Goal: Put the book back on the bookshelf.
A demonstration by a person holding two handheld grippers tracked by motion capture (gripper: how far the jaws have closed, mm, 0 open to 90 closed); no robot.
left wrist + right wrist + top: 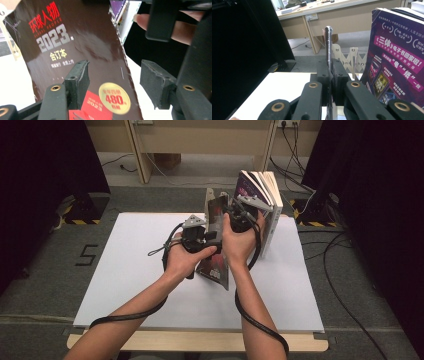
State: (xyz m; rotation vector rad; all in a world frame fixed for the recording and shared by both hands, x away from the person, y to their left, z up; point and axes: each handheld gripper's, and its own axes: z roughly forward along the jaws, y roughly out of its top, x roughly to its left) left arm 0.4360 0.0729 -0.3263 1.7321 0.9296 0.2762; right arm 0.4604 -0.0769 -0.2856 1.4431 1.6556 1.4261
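— How far along was the job, by your reading?

— Midway, I'd judge. The dark magazine point(216, 245) was off the white tabletop point(125, 270), held in the air just left of the standing books point(262, 205), not yet among them. The accordion rack point(348, 58) stood behind it. What was left: carry it over to the standing books and set it upright beside the purple book point(397, 62).

— And the tongs?

— The right gripper point(329, 80) had its jaws pressed together on the magazine's edge, pinching it; in the right gripper view the magazine showed edge-on, a thin strip rising between the pads. The left gripper point(113, 82) was spread, one pad on either side of the cover's lower part, the near pad point(77, 80) close to the glossy face, the other clear of the edge. Not clamped.

— Which way did it point?

— Long axis nearly upright, tilted a little, its top toward the standing books and its lower end nearer the person. The cover faced the left gripper.
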